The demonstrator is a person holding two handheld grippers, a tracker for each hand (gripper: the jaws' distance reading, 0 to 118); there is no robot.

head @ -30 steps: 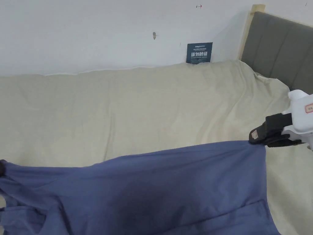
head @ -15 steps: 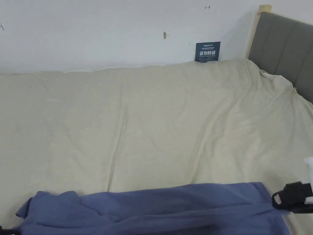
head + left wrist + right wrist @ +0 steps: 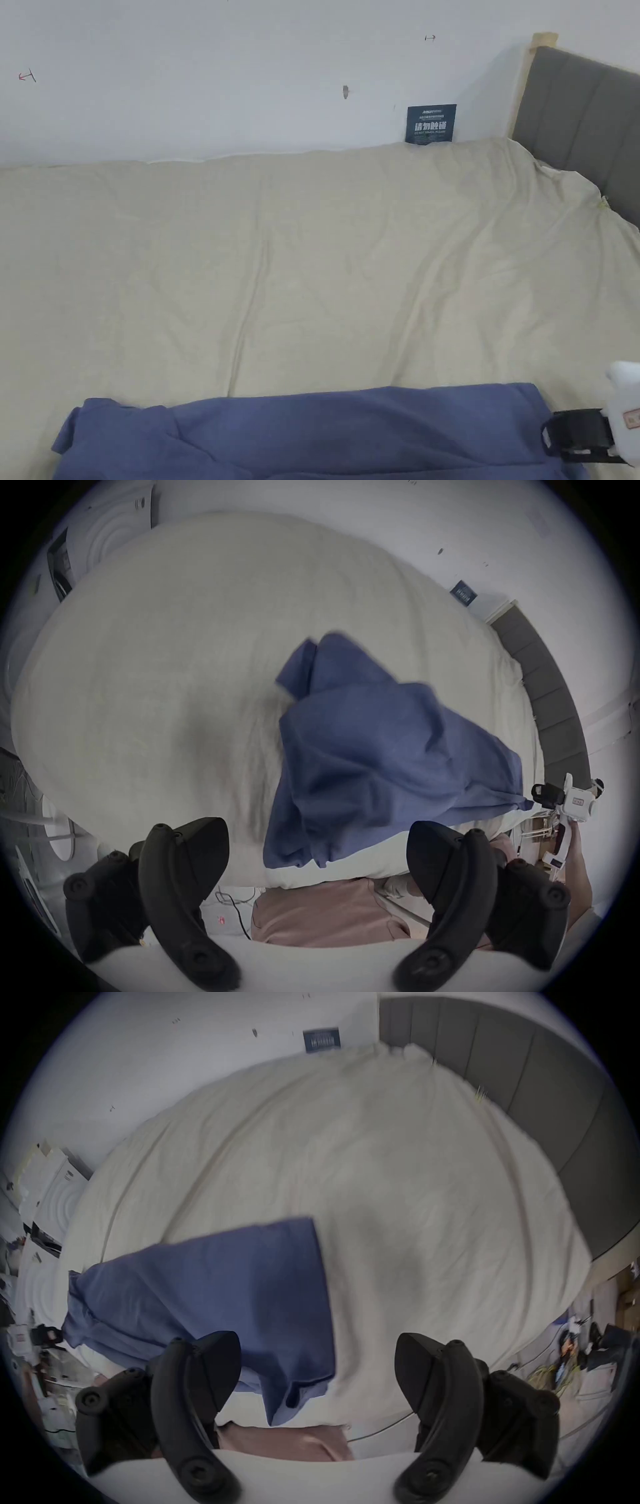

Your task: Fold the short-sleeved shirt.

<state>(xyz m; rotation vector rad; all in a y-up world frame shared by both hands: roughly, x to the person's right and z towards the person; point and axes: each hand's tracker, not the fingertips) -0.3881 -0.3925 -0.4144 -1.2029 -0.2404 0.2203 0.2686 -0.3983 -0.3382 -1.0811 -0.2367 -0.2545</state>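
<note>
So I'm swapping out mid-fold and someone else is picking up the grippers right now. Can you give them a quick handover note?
Left gripper: jaws open, holding nothing.
Right gripper: jaws open too, just off the shirt's right edge.
Blue shirt: lying released on the cream bed sheet near the front edge, rumpled on its left side.
Done: shirt laid down.
Left: smooth it, fold the sleeves and body.

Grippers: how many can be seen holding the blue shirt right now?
0. The left gripper is open beside the blue shirt; the right gripper is open at its other side.
</note>
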